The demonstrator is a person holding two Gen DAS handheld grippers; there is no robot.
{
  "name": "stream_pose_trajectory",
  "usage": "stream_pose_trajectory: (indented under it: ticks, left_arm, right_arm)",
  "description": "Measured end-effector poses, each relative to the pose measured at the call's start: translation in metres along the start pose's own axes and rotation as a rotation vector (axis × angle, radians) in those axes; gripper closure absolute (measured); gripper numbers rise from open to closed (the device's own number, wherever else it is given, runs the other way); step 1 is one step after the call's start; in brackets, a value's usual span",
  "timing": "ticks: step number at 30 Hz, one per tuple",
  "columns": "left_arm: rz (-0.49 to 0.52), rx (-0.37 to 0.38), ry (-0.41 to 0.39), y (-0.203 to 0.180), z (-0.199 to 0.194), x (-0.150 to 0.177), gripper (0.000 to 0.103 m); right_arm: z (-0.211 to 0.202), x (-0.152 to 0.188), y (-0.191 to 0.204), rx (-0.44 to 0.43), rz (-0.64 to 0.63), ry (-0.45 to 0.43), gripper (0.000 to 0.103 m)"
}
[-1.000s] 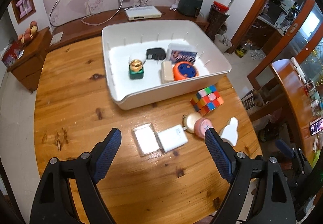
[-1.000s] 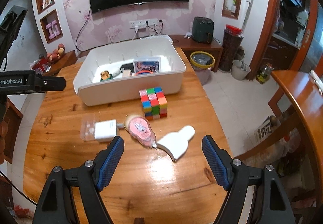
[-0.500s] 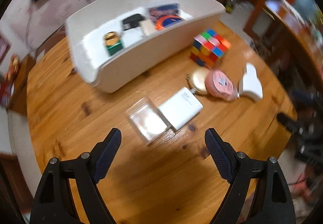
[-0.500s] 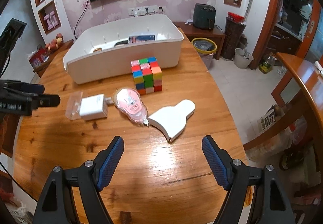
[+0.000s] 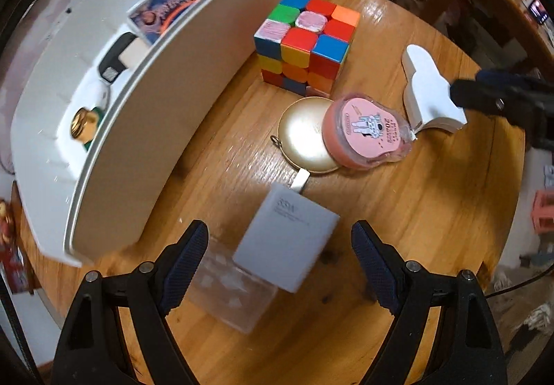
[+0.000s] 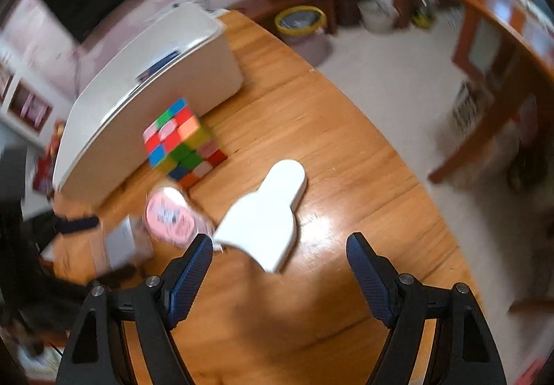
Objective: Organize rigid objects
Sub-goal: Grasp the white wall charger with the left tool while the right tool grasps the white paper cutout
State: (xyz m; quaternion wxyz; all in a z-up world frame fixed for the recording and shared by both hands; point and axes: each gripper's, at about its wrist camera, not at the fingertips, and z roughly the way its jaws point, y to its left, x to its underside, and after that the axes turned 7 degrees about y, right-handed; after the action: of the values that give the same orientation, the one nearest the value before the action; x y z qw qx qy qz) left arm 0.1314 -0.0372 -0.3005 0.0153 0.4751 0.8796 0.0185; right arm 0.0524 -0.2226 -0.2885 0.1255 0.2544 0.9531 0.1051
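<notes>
Both grippers have dropped nearer the table, left gripper (image 5: 279, 258) wide above the charger (image 5: 285, 243), right gripper (image 6: 279, 267) apparently apart too.

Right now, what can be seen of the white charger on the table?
The white charger is a smooth, matte plastic block with faint grey print on top and a metal prong at its far end. It lies flat on the wooden table, one edge overlapping a clear plastic case, centred below the left gripper's open jaws, untouched.

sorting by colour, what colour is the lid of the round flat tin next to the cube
Pale gold, shiny. The round tin shows best in the left wrist view.
</notes>
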Motion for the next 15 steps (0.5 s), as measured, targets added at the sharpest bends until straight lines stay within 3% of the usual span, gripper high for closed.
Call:
stream_pose_trajectory:
  ticks: [6,9,15]
  left_arm:
    - [0.027,0.054,0.042,0.009,0.008,-0.008,0.016]
    - [0.041,0.069,0.055,0.012,0.011,-0.007,0.017]
    - [0.064,0.090,0.085,0.014,0.017,-0.007,0.018]
  right_arm:
    - [0.016,-0.016,0.024,0.076,0.037,0.042,0.023]
    - [0.026,-0.017,0.035,0.182,0.040,0.066,0.023]
    - [0.041,-0.008,0.030,0.233,0.076,0.143,0.028]
